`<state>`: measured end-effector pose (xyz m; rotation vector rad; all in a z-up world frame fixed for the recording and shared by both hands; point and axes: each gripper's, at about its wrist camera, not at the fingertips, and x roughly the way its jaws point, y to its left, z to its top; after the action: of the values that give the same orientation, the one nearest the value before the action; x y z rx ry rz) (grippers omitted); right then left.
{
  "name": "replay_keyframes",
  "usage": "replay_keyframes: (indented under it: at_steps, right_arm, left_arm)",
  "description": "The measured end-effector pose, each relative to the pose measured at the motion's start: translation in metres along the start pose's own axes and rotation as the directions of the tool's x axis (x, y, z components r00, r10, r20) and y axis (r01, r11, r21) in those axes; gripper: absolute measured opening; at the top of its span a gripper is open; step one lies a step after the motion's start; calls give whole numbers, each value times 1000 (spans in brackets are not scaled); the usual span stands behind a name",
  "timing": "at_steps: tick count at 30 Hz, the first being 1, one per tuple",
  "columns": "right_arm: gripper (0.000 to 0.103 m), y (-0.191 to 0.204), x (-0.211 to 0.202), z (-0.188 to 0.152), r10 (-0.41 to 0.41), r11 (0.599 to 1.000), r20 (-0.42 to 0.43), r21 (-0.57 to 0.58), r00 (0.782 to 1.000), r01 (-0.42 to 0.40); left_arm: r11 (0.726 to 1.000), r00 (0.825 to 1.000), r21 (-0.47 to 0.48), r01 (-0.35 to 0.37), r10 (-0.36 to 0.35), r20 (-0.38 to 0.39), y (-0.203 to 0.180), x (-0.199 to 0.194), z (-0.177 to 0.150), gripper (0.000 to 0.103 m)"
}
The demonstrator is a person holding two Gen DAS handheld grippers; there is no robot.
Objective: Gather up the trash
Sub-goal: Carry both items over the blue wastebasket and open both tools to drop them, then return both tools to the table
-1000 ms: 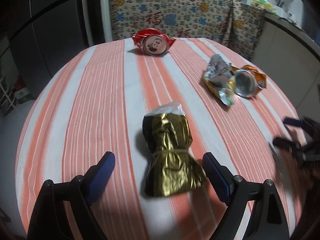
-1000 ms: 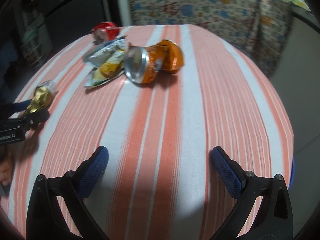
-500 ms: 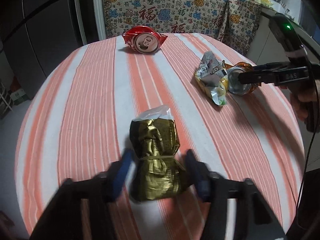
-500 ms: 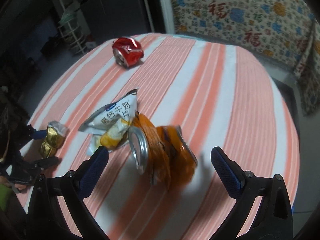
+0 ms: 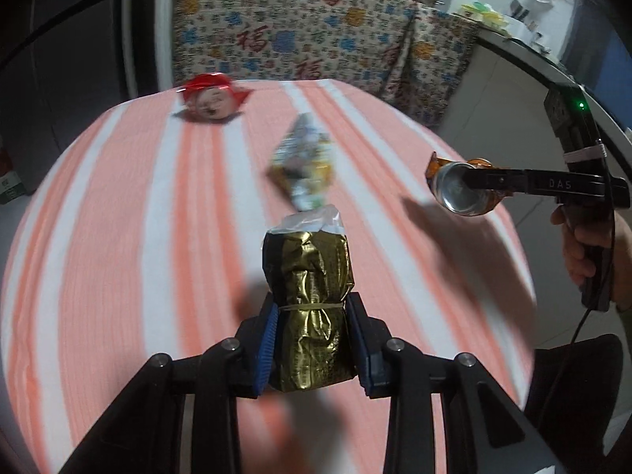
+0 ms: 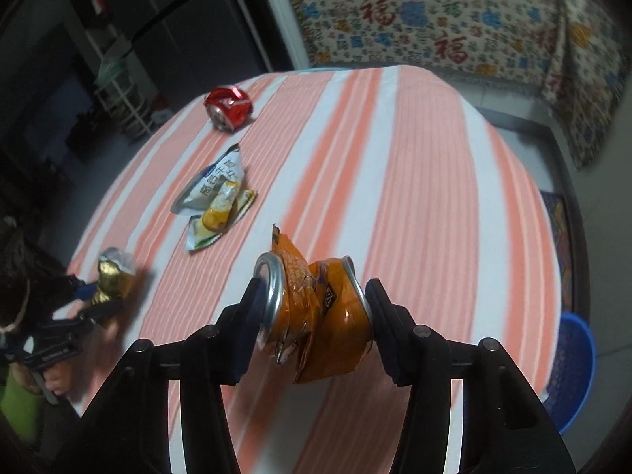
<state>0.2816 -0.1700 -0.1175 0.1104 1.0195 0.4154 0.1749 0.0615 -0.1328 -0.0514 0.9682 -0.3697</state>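
Right, both claws loaded, and both have just been closing with a piece of trash between the pads. Left gripper (image 5: 312, 339) is clamped on the gold foil bag (image 5: 308, 300), pads pressing the sides below the rubber band; bag looks lifted clear of the striped tablecloth (image 5: 118, 237), though motion blur makes that hard to call. Risk: foil is slick and squashy, so it could slide out downward if the grip eases mid-carry. Right gripper (image 6: 314, 316) is clamped end to end on the crushed orange can (image 6: 316, 312), pads on the two rims, can held off the table. Risk: rims are rounded and the body is torn, so the can may twist or pop out sideways; the jagged flap on top could snag. Further out, the snack wrapper (image 6: 215, 201) lies flat mid-table and the crushed red can (image 6: 229, 108) sits near the far edge, both uncollected. Blue basket (image 6: 572, 371) on the floor off the table's right looks the likely drop point; swinging fast toward it invites a drop short.
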Motion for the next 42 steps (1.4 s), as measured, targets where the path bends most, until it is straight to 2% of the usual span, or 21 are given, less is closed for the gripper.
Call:
replay_keyframes:
  at_steps: [4, 8, 12, 16, 22, 27, 29, 30, 31, 32, 33, 34, 36, 38, 39, 41, 42]
  right_arm:
    - [53, -39, -48, -15, -18, 996, 71, 86, 997, 12]
    - [54, -95, -99, -32, -107, 978, 124, 192, 987, 82]
    - [54, -159, -140, -59, -220, 939, 135, 299, 966, 172]
    - [54, -214, -162, -84, -299, 886, 121, 404, 946, 228]
    - [54, -285, -164, -111, -350, 820, 71, 506, 934, 268]
    - [55, -330, -148, -125, -354, 780, 39, 563, 934, 272]
    - [57, -342, -144, -131, -352, 764, 45, 591, 935, 259]
    - [59, -350, -141, -134, -341, 754, 54, 612, 939, 239]
    - [61, -357, -138, -137, -329, 746, 67, 630, 942, 216]
    - [73, -363, -136, -141, -324, 739, 86, 645, 942, 195]
    - [80, -366, -137, -144, -333, 726, 114, 664, 936, 177]
    - [84, -366, -140, -148, -355, 713, 141, 680, 924, 170]
    - [84, -359, -153, -147, -403, 713, 158, 672, 901, 201]
    - [85, -342, -183, -142, -503, 720, 230, 645, 833, 256]
    - [86, -332, -200, -140, -545, 717, 274, 642, 792, 271]
    - [101, -311, -228, -135, -602, 712, 350, 642, 718, 284]
    - [103, -301, -239, -135, -619, 715, 384, 637, 685, 289]
  left_arm:
    - [993, 994, 52, 107, -107, -6, -62, 10, 22, 34]
    - [970, 978, 122, 210, -209, -23, -136, 30, 51, 34]
    - [937, 953, 174, 303, -297, -63, -210, 61, 78, 34]
    - [908, 928, 196, 371, -352, -127, -279, 105, 97, 34]
    - [894, 902, 181, 409, -366, -226, -364, 196, 107, 34]
    - [898, 901, 203, 389, -326, -286, -407, 257, 102, 36]
    - [900, 908, 226, 372, -302, -292, -414, 275, 99, 43]
    - [904, 913, 234, 358, -285, -293, -416, 283, 97, 57]
    - [909, 918, 231, 347, -278, -285, -417, 289, 94, 64]
    - [914, 920, 216, 344, -283, -271, -415, 294, 93, 64]
    - [921, 921, 187, 341, -287, -264, -413, 298, 95, 64]
    - [926, 919, 159, 344, -296, -262, -406, 294, 95, 64]
    - [922, 913, 114, 371, -340, -225, -395, 279, 104, 64]
    - [914, 917, 126, 386, -365, -158, -386, 252, 118, 64]
    - [912, 922, 147, 383, -367, -127, -383, 234, 124, 64]
    - [902, 922, 196, 386, -381, -65, -376, 195, 137, 64]
    - [900, 924, 216, 379, -381, -34, -371, 174, 142, 64]
